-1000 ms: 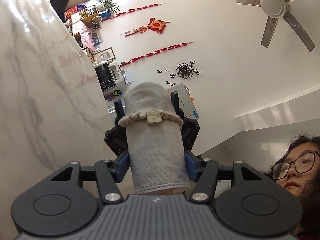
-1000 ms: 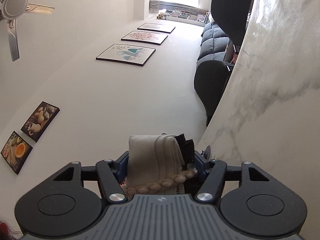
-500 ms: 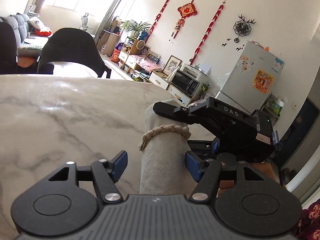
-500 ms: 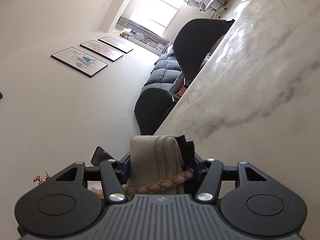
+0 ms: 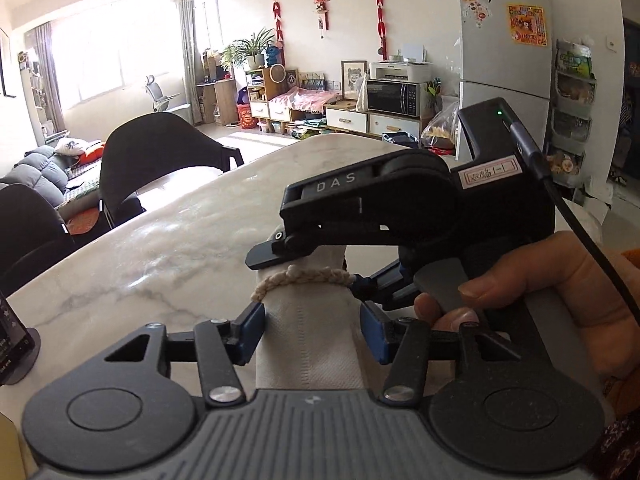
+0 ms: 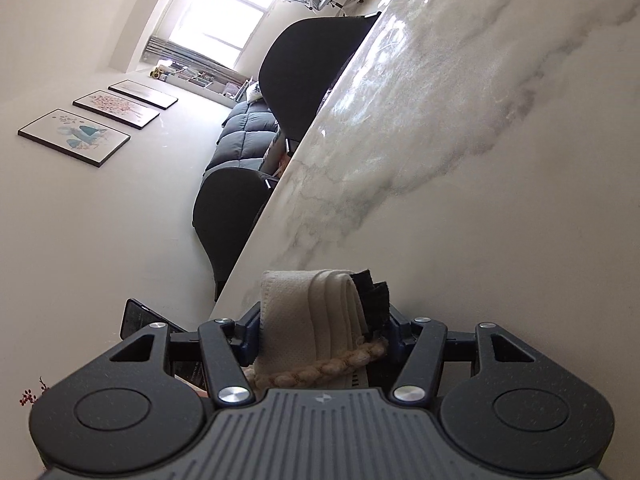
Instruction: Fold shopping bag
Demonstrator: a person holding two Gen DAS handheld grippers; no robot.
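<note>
The shopping bag (image 5: 308, 332) is a beige cloth roll, bound by a braided cord (image 5: 304, 276). In the left wrist view it stands between my left gripper's (image 5: 311, 334) blue pads, which touch or nearly touch its sides. My right gripper (image 5: 304, 250) clamps the roll's far end from the right, held by a hand (image 5: 560, 304). In the right wrist view the roll's layered end (image 6: 316, 316) with a black strip (image 6: 374, 294) sits between my right gripper's (image 6: 320, 330) shut jaws, over the marble table (image 6: 460, 160).
Black chairs (image 5: 160, 160) stand along the table's (image 5: 180, 248) far left edge. A dark phone on a stand (image 5: 12, 344) sits at the table's left. A fridge (image 5: 504, 52) and cabinets stand beyond the table.
Both grippers swung with the roll from pointing up at the ceiling to level over the table. The left jaws, apart from the roll half a second ago, now sit against it.
</note>
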